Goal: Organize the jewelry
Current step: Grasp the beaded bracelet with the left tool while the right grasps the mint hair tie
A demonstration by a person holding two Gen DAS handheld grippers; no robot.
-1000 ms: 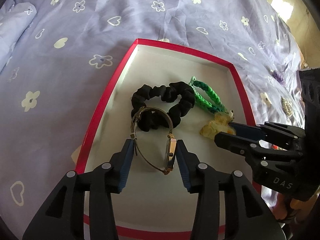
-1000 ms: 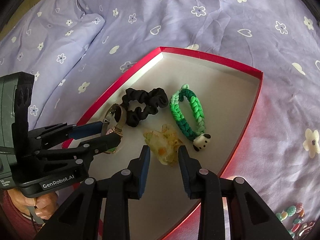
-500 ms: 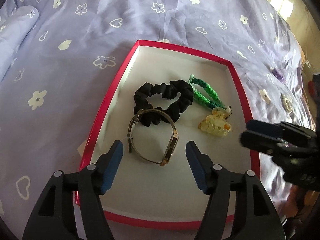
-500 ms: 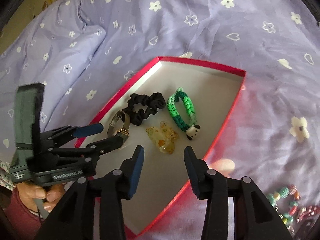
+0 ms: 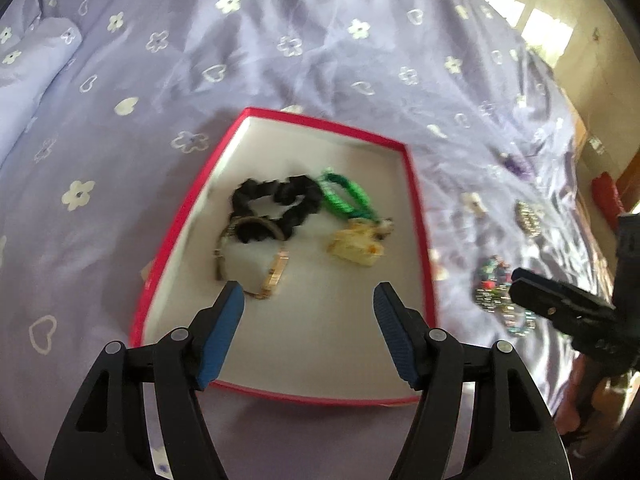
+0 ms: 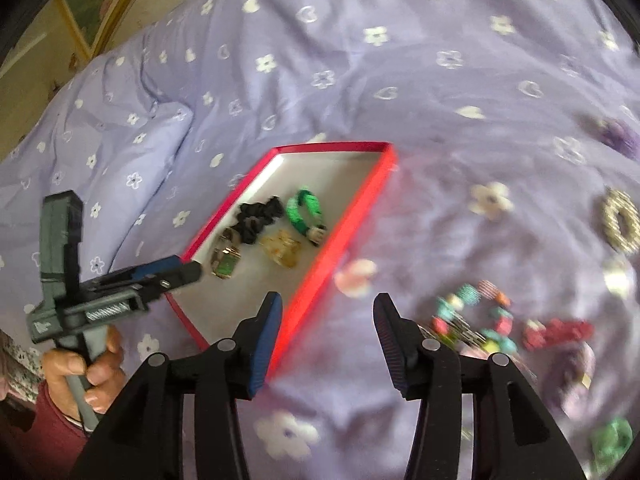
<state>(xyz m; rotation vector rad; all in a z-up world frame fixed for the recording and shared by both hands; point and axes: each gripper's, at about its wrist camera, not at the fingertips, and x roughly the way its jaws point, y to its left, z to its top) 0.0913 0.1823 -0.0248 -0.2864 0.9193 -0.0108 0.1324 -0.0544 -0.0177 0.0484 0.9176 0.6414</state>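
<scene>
Red-rimmed box (image 5: 418,216) on the bed (image 5: 280,48), holding watch (image 5: 256,256), black scrunchie (image 5: 276,204), green bracelet (image 5: 346,196), amber clip (image 5: 356,244). Left tongs (image 5: 306,306) spread, empty, over box. Right tongs (image 6: 328,320) spread, empty, beside bead jewelry (image 6: 476,316).

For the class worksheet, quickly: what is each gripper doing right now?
Left gripper: open, holding nothing.
Right gripper: open, holding nothing.

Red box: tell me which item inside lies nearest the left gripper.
The gold watch; its band almost meets the open left gripper, while the scrunchie, green bracelet and yellow claw clip lie farther back.
</scene>
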